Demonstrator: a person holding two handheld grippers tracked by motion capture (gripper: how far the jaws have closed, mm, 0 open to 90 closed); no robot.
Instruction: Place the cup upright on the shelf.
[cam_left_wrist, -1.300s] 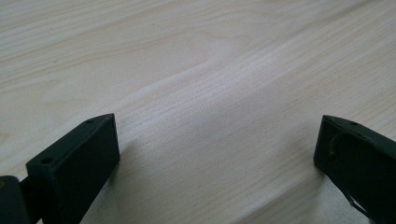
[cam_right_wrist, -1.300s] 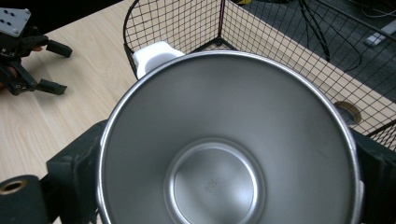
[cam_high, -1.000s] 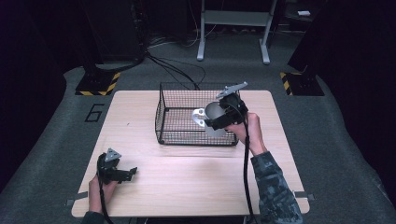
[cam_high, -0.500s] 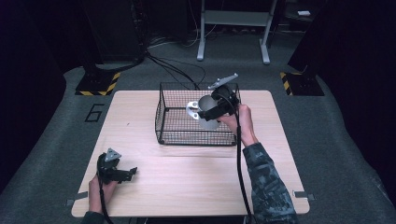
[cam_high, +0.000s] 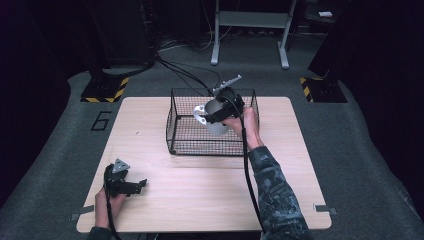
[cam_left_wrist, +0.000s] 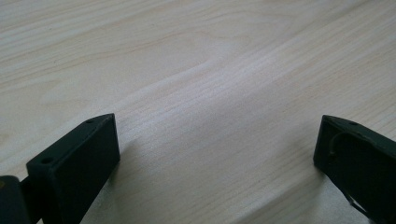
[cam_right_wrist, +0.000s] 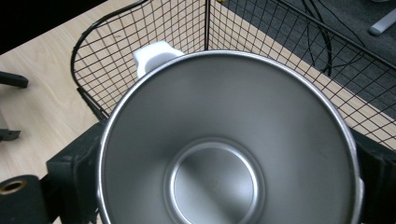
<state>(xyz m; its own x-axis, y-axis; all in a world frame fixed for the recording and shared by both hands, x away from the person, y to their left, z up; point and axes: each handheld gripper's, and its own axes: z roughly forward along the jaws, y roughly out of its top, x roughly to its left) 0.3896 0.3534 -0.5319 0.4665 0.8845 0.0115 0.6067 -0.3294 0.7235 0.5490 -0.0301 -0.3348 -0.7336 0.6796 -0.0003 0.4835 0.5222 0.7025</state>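
High view: cup (cam_high: 216, 118) above basket (cam_high: 176, 131) rim

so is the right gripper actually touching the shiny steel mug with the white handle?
Touching. In the right gripper view the black jaws press both sides of the steel mug, held by the right gripper above the black wire basket.

The high view hangs above my side of the table (cam_high: 200, 200) and looks forward and down. The camera on my left gripper (cam_high: 122, 182) at seven o'clock stares close at bare wood. The one on my right gripper (cam_high: 222, 107) sits nearly atop the steel cup (cam_right_wrist: 229, 144) — sharing the wire basket (cam_high: 182, 135) at twelve o'clock with the high view.
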